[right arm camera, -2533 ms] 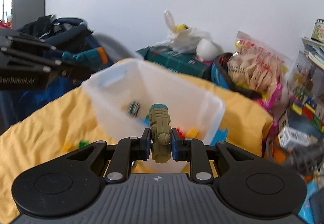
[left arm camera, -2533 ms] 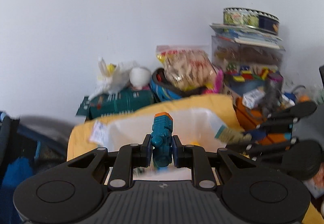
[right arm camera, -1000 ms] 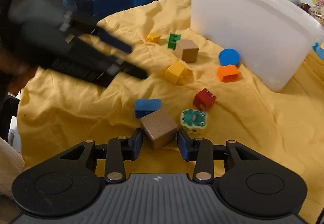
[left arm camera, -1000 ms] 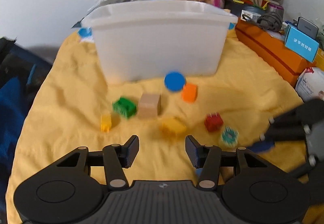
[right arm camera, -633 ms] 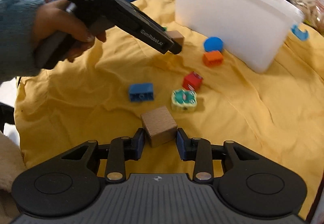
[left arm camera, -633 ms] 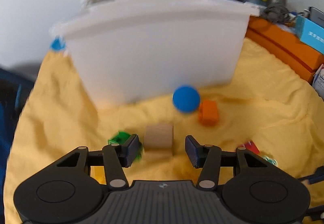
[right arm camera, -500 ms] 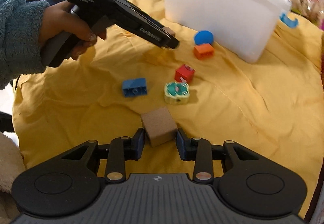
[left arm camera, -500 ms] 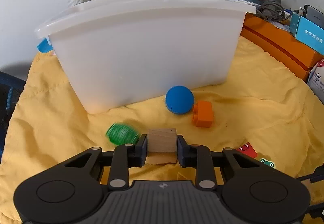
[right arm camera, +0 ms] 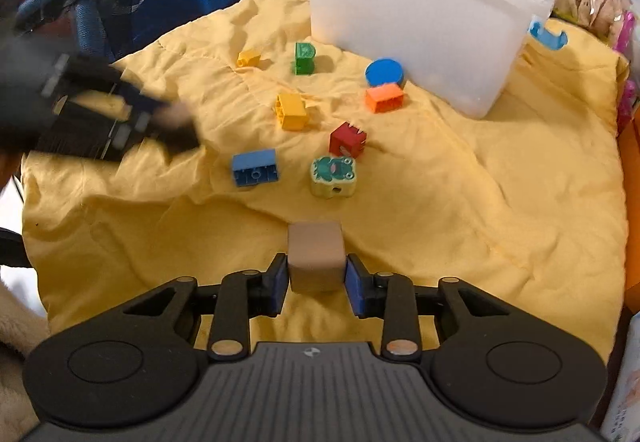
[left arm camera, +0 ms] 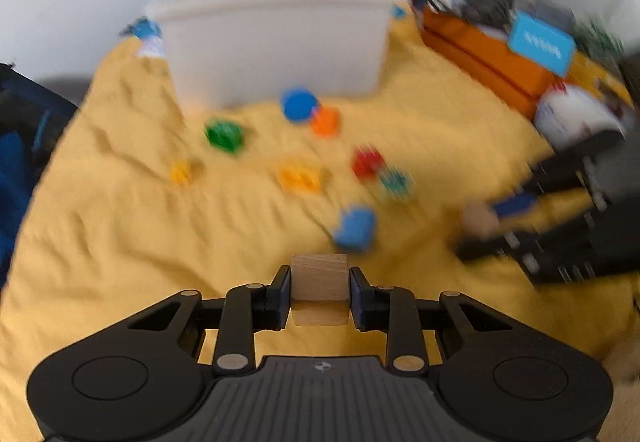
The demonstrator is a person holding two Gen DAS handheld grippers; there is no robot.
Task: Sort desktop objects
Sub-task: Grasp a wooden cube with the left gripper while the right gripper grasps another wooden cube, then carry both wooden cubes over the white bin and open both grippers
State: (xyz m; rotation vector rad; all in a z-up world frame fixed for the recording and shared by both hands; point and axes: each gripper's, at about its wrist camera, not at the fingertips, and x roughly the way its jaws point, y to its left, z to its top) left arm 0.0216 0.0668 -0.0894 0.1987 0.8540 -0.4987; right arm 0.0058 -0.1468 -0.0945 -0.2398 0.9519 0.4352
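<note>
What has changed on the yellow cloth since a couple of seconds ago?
Both toy figures carried earlier are gone from the jaws. The left gripper closed on a wooden cube taken from beside the green block and drew it back from the bin. The right gripper has just been closing on a second cube. The other blocks lie where they were.

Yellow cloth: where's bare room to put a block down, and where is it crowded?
Free: the yellow cloth right of the frog block and red block, up to the white bin. Also the near strip left of the right claw. Crowded: the middle cluster from the blue brick to the blue disc.
</note>
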